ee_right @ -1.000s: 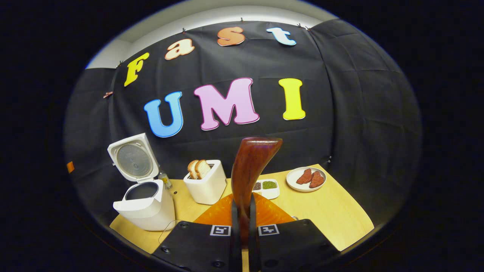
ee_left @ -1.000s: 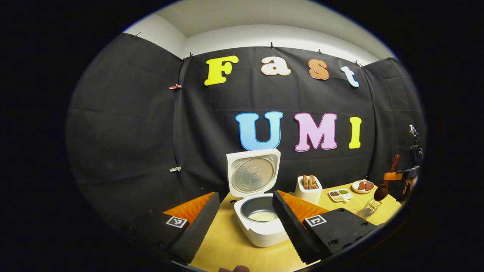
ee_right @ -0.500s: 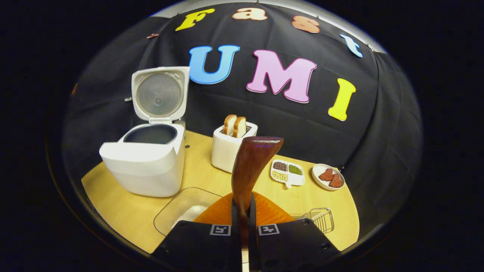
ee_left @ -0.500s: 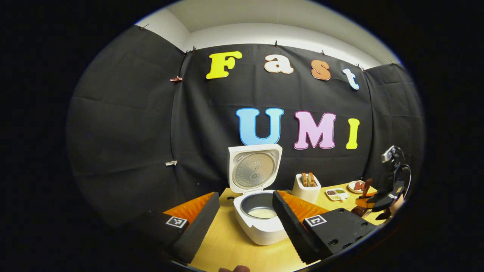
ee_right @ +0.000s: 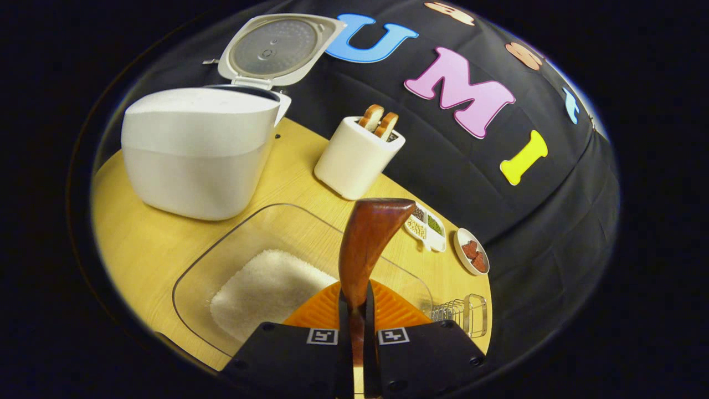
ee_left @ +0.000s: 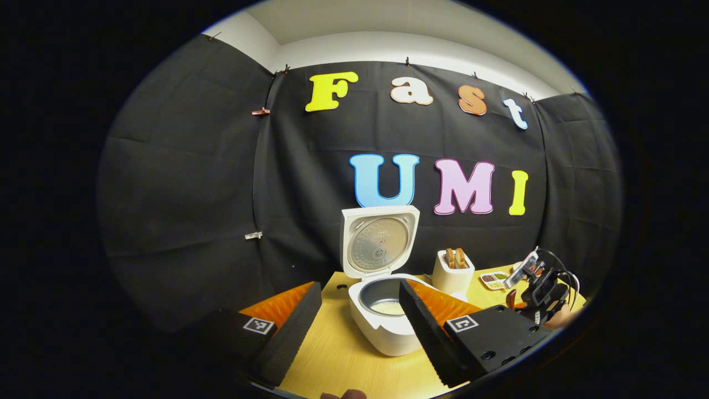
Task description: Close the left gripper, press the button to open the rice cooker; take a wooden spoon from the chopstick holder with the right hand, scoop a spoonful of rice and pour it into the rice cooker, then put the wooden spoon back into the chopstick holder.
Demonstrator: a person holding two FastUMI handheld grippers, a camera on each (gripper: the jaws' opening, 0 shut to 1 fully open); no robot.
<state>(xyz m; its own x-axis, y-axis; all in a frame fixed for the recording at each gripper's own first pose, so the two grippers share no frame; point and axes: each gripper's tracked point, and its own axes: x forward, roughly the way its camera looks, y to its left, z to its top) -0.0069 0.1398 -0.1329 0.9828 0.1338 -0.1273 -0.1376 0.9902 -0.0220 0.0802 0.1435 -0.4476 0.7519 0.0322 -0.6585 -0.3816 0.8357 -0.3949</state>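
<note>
Now pinching the handle of the wooden spoon [ee_right: 368, 238]: right gripper [ee_right: 355, 302], both fingers pressed together on it, spoon bowl edge-on and pointing away from the camera. Tilted down over a clear container [ee_right: 221, 260] at the near edge of the table [ee_right: 138, 249], with a heap of white rice [ee_right: 266, 288] lying in the container's near part and bare bottom beyond it. No contact visible between spoon and rice.

Just past the container's far rim, toward the wall edge of the table: rice cooker [ee_right: 194, 155], lid [ee_right: 274, 47] swung up and open, white body close to the container but apart from it. Beside the cooker, a white toaster [ee_right: 354, 163] holding 2 slices of bread [ee_right: 379, 119]. Farther along, toward the table's far corner, a small divided dish [ee_right: 429, 224] and a round plate [ee_right: 471, 252] with reddish pieces. Chopstick holder [ee_right: 465, 316] close beside the container's rim, near the table edge, standing without a spoon in it.

Bare wood between cooker, toaster and container; tight only where the cooker's wall nears the container.

Seen from the left gripper [ee_left: 360, 288]: fingers spread wide, holding nothing, hovering over the table's near edge with the open cooker [ee_left: 376, 332] between and beyond them, some rice [ee_left: 388, 306] already in its pot. Off toward the table's right edge, the right gripper [ee_left: 540, 282], low over the table, partly hidden behind the left gripper's own finger. A fingertip [ee_left: 343, 394] at the bottom of the left gripper view.
</note>
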